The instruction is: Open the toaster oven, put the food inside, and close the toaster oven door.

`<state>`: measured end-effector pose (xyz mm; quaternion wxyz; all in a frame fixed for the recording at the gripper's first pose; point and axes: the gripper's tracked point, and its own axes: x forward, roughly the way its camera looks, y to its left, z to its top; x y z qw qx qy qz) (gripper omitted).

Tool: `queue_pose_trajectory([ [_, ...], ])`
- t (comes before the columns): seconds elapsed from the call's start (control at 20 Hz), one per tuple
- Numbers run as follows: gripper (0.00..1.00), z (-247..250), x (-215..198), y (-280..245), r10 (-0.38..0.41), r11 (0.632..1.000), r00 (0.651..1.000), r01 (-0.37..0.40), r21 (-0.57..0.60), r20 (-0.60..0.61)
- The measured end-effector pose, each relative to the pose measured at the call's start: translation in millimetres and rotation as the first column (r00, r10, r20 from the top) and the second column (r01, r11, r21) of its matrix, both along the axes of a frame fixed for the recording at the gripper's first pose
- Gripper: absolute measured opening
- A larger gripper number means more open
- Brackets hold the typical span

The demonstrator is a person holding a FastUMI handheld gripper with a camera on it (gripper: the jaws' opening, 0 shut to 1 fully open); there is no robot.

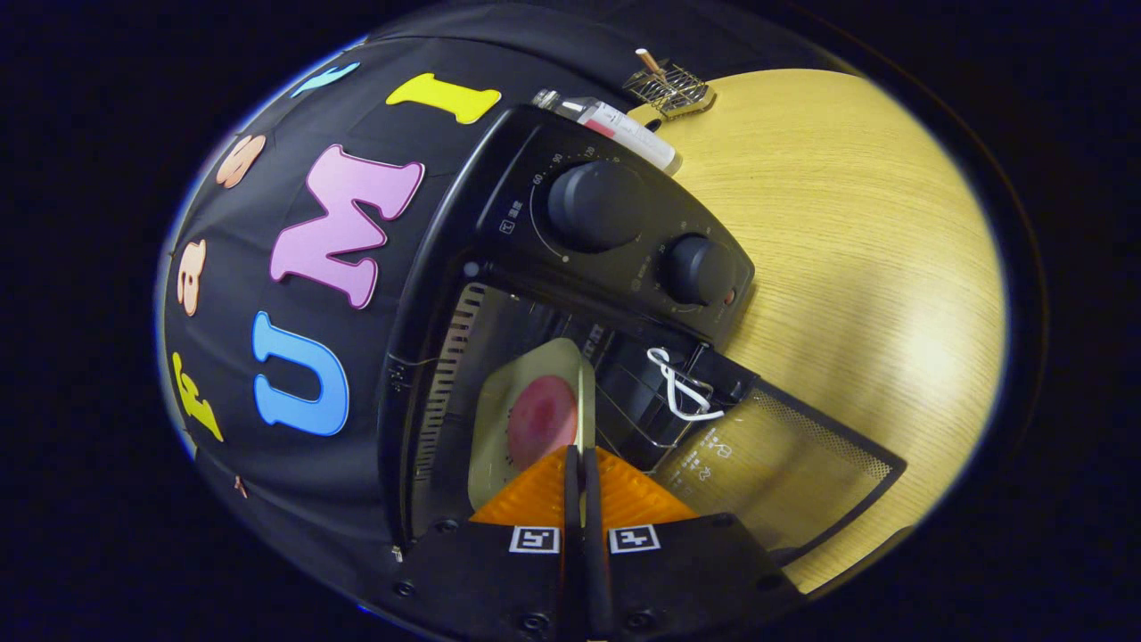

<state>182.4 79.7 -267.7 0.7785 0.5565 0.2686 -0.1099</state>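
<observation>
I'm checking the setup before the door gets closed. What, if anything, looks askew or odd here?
Nothing stands out. The toaster oven door hangs open, and the tongs are shut on the plate rim, with the food inside the oven.

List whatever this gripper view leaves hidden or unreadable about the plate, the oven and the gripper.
- Plate with food: the near part is covered by the gripper, whose fingers are pressed together on the plate's rim.
- Toaster oven cavity: its floor and far wall are dark and screened by the plate.
- Dial markings around the knobs: too small to read.
- Open door: its near corner is hidden behind the gripper body.
</observation>
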Motion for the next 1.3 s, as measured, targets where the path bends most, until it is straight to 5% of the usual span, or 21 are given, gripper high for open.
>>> queue_pose_trajectory([
  [0.35,0.11,2,9,9,-0.009,1.0,1.0,0.009,0.008,-0.024],
  [0.5,0.39,13,3,5,0.001,0.999,1.0,-0.001,-0.054,-0.002],
  [0.65,0.95,20,-10,13,0.038,0.998,0.999,-0.038,-0.056,-0.003],
  [1.05,0.99,31,-99,27,0.277,0.91,0.955,-0.295,-0.292,-0.103],
  [1.2,0.99,33,-128,29,0.384,0.824,0.913,-0.406,-0.394,-0.138],
  [1.3,0.99,25,-144,25,0.441,0.734,0.878,-0.471,-0.489,-0.184],
])
